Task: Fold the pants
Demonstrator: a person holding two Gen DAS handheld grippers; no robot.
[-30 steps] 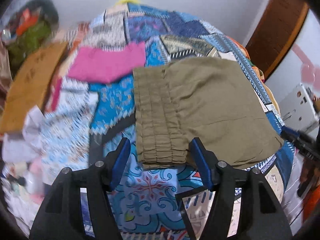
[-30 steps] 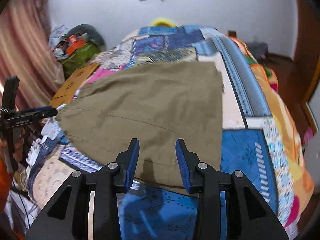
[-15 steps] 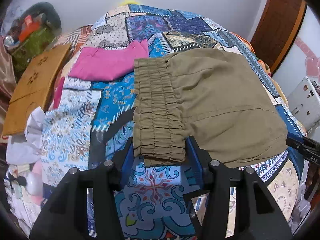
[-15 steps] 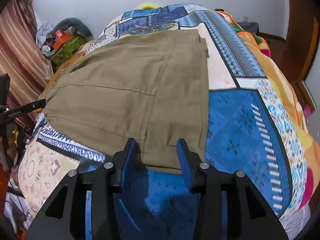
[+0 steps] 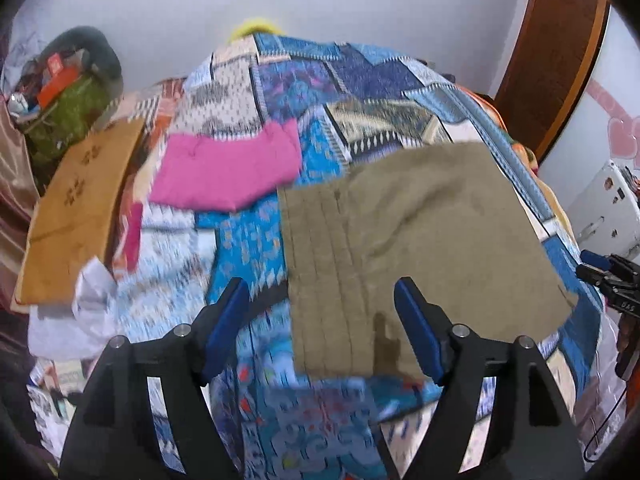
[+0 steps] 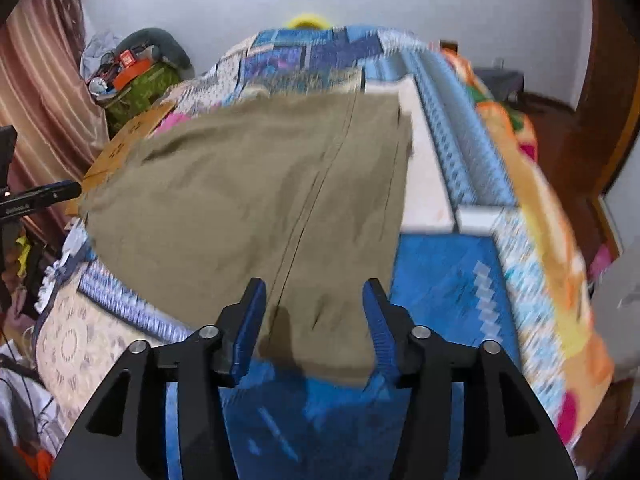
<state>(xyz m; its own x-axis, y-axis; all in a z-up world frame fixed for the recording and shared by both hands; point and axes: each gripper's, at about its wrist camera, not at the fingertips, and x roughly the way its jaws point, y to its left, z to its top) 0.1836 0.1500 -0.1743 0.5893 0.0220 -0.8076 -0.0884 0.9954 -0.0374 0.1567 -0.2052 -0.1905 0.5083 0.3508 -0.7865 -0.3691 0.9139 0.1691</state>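
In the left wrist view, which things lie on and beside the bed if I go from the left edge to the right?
Brown board → pink garment → olive pants → tip of the right gripper at the picture's right edge.

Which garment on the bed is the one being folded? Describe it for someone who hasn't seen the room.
Start at the bed's blue patchwork quilt. Two garments lie on it: a folded bright pink cloth further back, and nearer, beside it, the folded olive-khaki pants. The pants are the drab, larger piece with a ribbed elastic waistband along one edge.
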